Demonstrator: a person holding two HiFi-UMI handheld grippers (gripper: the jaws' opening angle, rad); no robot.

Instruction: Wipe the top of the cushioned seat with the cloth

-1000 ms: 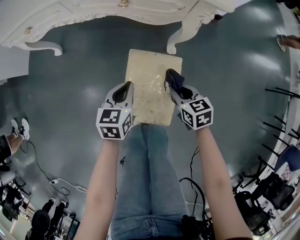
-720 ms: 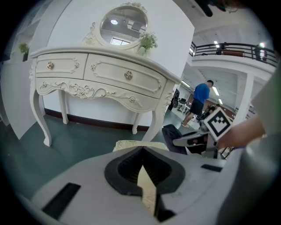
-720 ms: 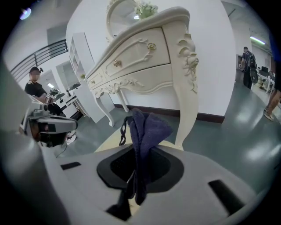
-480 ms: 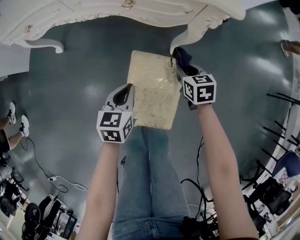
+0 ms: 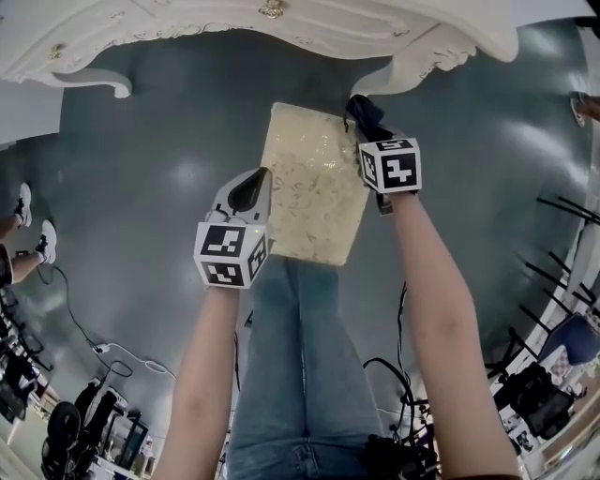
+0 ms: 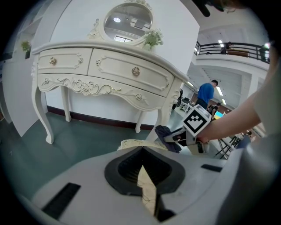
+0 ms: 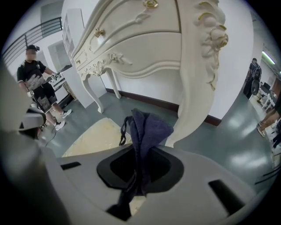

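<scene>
Ornate white dresser w/ mirror, grey-green floor.

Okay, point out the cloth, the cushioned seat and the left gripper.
cloth (image 7: 147, 129): right gripper view, the bunched fold above the jaws.
cushioned seat (image 5: 314, 192): head view, middle of its top.
left gripper (image 5: 255, 187): head view, between its fingertips at the seat's left edge.

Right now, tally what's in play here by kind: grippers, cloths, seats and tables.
Grippers: 2, the left gripper and the right gripper
Cloth: 1
Cushioned seat: 1
Dressing table: 1
Total: 5
</scene>
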